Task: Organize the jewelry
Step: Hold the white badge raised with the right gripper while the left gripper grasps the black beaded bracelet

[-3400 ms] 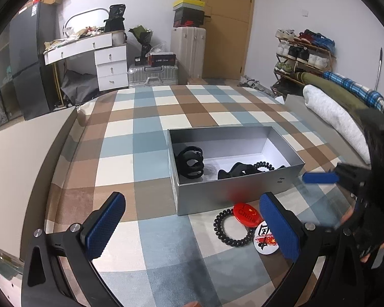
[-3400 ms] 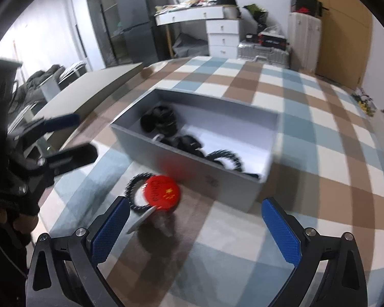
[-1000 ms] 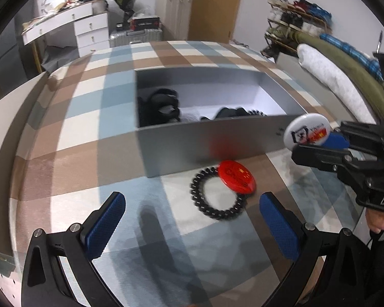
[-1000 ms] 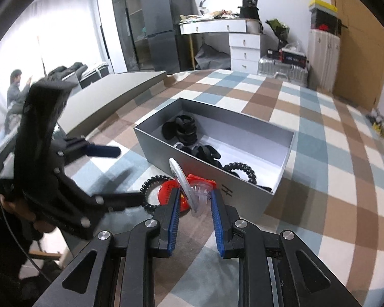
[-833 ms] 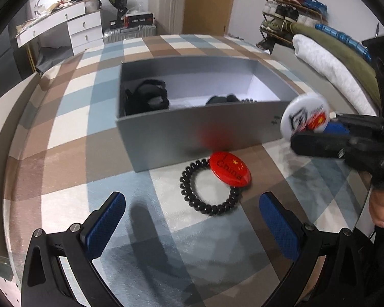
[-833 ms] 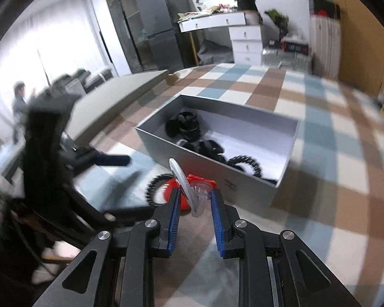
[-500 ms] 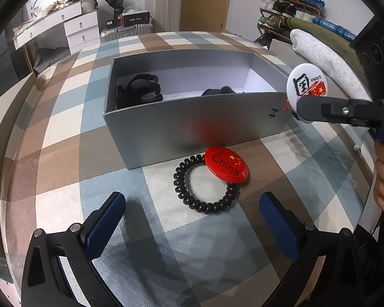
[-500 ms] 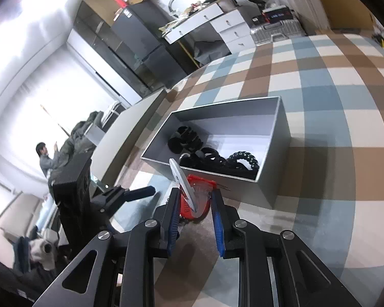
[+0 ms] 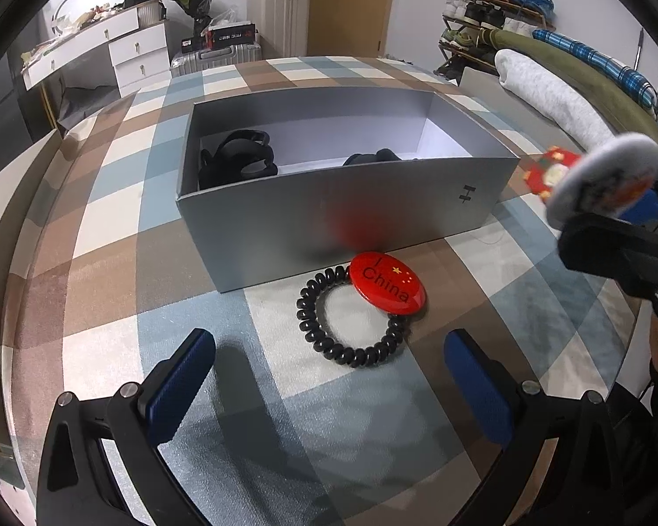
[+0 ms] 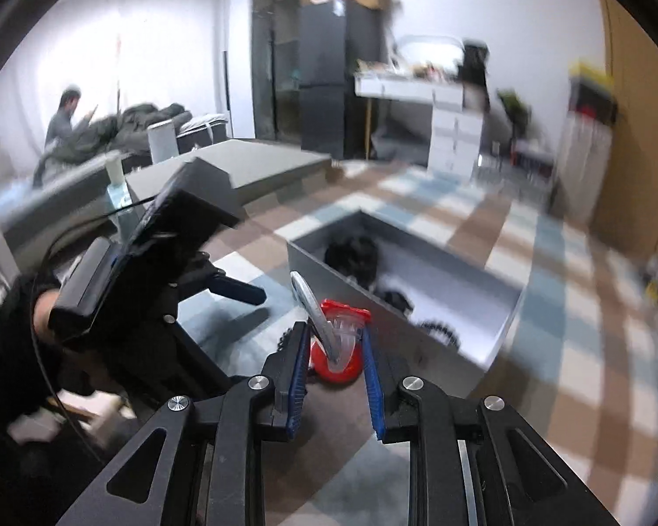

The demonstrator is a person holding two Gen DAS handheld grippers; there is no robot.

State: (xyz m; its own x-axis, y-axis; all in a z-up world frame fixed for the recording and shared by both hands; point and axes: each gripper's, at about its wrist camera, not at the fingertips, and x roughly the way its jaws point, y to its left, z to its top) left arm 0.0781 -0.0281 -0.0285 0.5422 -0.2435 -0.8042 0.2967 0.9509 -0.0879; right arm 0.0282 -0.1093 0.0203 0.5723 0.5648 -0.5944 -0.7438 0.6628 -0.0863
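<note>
Landmark: grey box (image 9: 342, 215) on the checked table (image 9: 109, 219), open-topped, with black hair clips (image 9: 237, 160) and other dark pieces lying inside.
Left gripper (image 9: 329, 377): released, blue pads spread wide, hovering low over the table in front of the box's near wall and grasping nothing.
Front of box: black spiral hair tie (image 9: 351, 320) lies flat just before the near wall; red "China" badge (image 9: 388, 282) rests on the tie's right part, close to the wall.
Right of box: right gripper (image 10: 334, 364) is clenched on a white pin badge (image 9: 603, 179), held in the air off the box's right end, with a red-and-clear clip-like piece (image 10: 344, 328) between the pads too; motion blur hides detail.
Step in hand: likely carrying the white badge to the box.
Next move: probably bring it above the box's open top, lower it, then release; the tie and red badge remain to be picked up.
</note>
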